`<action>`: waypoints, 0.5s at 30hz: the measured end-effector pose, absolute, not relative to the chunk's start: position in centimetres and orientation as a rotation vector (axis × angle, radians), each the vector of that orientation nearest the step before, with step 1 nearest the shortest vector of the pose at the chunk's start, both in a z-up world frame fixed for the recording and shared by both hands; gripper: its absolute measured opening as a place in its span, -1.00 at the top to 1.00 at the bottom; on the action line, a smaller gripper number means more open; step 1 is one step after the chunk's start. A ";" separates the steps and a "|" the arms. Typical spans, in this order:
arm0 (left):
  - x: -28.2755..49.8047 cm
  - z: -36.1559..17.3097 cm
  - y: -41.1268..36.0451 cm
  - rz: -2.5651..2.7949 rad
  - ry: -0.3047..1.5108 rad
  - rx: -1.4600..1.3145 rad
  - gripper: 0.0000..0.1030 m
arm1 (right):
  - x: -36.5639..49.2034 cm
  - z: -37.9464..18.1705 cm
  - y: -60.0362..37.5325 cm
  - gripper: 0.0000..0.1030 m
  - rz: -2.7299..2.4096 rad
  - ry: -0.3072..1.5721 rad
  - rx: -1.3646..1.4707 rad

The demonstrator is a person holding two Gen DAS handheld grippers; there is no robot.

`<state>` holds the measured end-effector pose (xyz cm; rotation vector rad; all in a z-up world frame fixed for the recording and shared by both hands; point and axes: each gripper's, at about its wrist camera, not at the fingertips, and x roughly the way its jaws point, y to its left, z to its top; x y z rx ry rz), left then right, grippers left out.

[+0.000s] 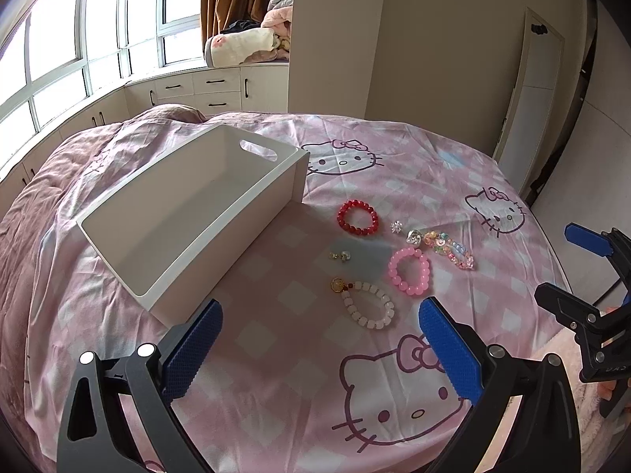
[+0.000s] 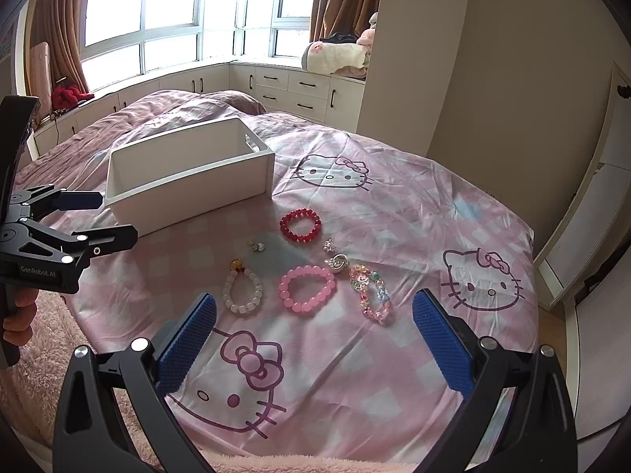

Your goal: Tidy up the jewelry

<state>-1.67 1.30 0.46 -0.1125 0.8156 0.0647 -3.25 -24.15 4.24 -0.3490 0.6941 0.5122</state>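
Jewelry lies on the pink cartoon-cat bedsheet: a red bead bracelet (image 1: 357, 218) (image 2: 300, 225), a pink bead bracelet (image 1: 409, 270) (image 2: 307, 288), a white bead bracelet with a gold charm (image 1: 366, 304) (image 2: 243, 290), a multicolour bead bracelet (image 1: 453, 249) (image 2: 371, 293), small earrings (image 1: 341, 255) (image 2: 256, 246) and crystal pieces (image 1: 414, 235) (image 2: 336, 263). An empty white box (image 1: 189, 213) (image 2: 189, 175) stands to their left. My left gripper (image 1: 319, 349) is open, low in front of the white bracelet. My right gripper (image 2: 313, 341) is open, just short of the pink bracelet.
The bed (image 2: 394, 205) is round, with a fluffy pink blanket (image 2: 51, 339) at its near edge. A hand (image 2: 19, 315) holds the left gripper's grip. White cabinets (image 2: 292, 90) run under the windows; a mirror (image 1: 528, 102) leans on the wall at right.
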 end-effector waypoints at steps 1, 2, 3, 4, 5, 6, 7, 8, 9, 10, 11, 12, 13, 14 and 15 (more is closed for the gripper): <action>-1.7 0.4 1.3 0.067 0.816 -0.109 -0.96 | -3.2 4.2 -24.1 -0.91 0.512 0.694 -0.349; -1.7 0.4 1.2 0.070 0.816 -0.105 -0.96 | -3.3 4.2 -24.1 -0.91 0.512 0.694 -0.348; -1.7 0.4 1.2 0.068 0.817 -0.103 -0.96 | -3.3 4.2 -24.1 -0.91 0.510 0.693 -0.347; -1.7 0.4 1.2 0.067 0.815 -0.102 -0.96 | -3.3 4.2 -24.2 -0.91 0.512 0.694 -0.344; -1.8 0.4 1.1 0.065 0.814 -0.101 -0.96 | -3.3 4.2 -24.2 -0.91 0.513 0.694 -0.339; -1.8 0.4 1.1 0.060 0.814 -0.102 -0.96 | -3.2 4.2 -24.2 -0.91 0.512 0.694 -0.337; -1.8 0.4 1.1 0.059 0.812 -0.100 -0.96 | -3.2 4.2 -24.2 -0.91 0.511 0.694 -0.336; -1.8 0.5 1.0 0.061 0.810 -0.096 -0.96 | -3.3 4.1 -24.2 -0.91 0.510 0.695 -0.337; -1.8 0.5 0.9 0.061 0.810 -0.092 -0.96 | -3.2 4.2 -24.3 -0.91 0.509 0.695 -0.337; -1.8 0.5 0.9 0.063 0.810 -0.087 -0.96 | -3.2 4.2 -24.3 -0.91 0.509 0.695 -0.337; -1.8 0.5 0.8 0.065 0.809 -0.084 -0.96 | -3.2 4.2 -24.3 -0.91 0.510 0.695 -0.336; -1.7 0.5 0.8 0.065 0.810 -0.083 -0.96 | -3.2 4.2 -24.3 -0.91 0.510 0.695 -0.335; -1.8 0.5 0.8 0.064 0.810 -0.083 -0.96 | -3.2 4.2 -24.3 -0.91 0.511 0.695 -0.335; -1.8 0.5 0.8 0.064 0.809 -0.084 -0.96 | -3.2 4.2 -24.3 -0.91 0.513 0.695 -0.334; -1.8 0.5 0.8 0.062 0.810 -0.086 -0.96 | -3.2 4.2 -24.3 -0.91 0.513 0.695 -0.335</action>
